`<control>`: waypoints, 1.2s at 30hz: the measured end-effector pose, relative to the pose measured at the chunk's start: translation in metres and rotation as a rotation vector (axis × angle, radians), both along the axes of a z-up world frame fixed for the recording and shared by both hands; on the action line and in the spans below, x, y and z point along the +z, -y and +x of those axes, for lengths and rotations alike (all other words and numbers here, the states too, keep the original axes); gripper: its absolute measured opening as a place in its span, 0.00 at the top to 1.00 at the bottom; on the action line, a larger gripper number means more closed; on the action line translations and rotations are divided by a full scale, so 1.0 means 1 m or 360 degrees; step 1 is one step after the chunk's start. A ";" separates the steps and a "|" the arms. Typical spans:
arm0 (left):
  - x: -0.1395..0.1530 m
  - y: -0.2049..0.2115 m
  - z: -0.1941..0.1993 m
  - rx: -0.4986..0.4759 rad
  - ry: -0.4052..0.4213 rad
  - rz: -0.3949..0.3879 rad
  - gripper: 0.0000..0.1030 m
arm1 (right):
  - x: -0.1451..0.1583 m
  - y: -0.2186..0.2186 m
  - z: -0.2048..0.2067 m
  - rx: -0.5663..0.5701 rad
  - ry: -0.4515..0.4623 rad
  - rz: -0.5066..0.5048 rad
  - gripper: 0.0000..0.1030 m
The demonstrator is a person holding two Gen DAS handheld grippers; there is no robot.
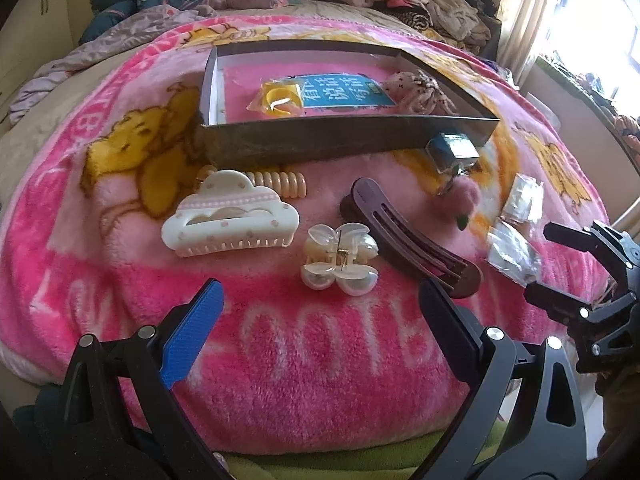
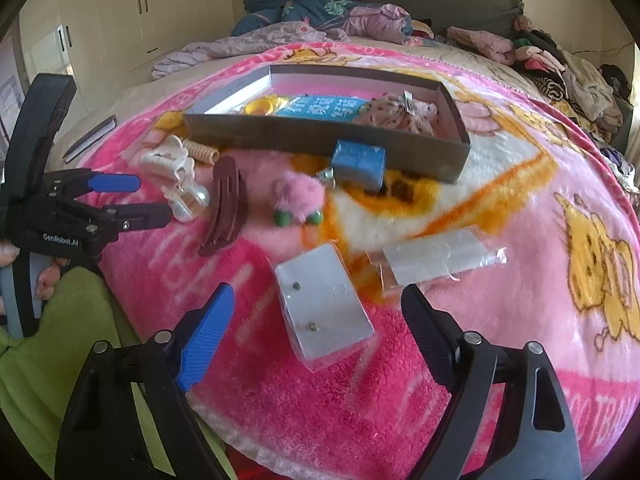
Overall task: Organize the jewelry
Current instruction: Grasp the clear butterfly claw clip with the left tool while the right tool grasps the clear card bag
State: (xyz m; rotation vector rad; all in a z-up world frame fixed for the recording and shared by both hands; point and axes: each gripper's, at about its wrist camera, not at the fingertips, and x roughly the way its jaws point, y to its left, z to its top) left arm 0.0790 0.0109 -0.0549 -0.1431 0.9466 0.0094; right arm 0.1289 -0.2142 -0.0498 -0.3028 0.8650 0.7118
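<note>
right gripper point(image 2: 316, 316) is spread wide and empty, hovering over the pink blanket point(image 2: 500, 360), and straight ahead between its fingers lies the earring card point(image 2: 324, 312) in its clear sleeve. the card's long axis runs away from the gripper toward the box point(image 2: 320, 142), leaning a touch right, so the jaws look set to close across its narrow width. the box sits well beyond the card, past the blue case point(image 2: 358, 162) touching its near wall.

left gripper point(image 1: 320, 320) is also wide open with nothing in it, and the pearl claw clip point(image 1: 340, 258) sits just ahead of it (the brown barrette point(image 1: 408, 236) just right of that clip, running from near-right off toward the box). so the right hand is nearer the card, the left nearer the clips.

soft fleece, expect the card to sink a bit. beyond the box, piled clothes and cupboards; bright window on the right.
</note>
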 end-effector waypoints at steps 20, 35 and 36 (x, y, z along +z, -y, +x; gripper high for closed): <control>-0.010 0.014 0.026 -0.0016 0.0006 -0.0016 0.53 | -0.026 -0.006 0.012 0.0067 -0.0031 0.0006 0.56; -0.002 0.016 0.014 -0.0063 0.0037 -0.0019 0.65 | -0.004 0.000 0.007 0.0080 -0.0030 0.0080 0.60; 0.000 0.015 0.012 -0.0059 0.0043 -0.0030 0.65 | -0.003 0.000 0.007 0.0081 -0.0031 0.0084 0.60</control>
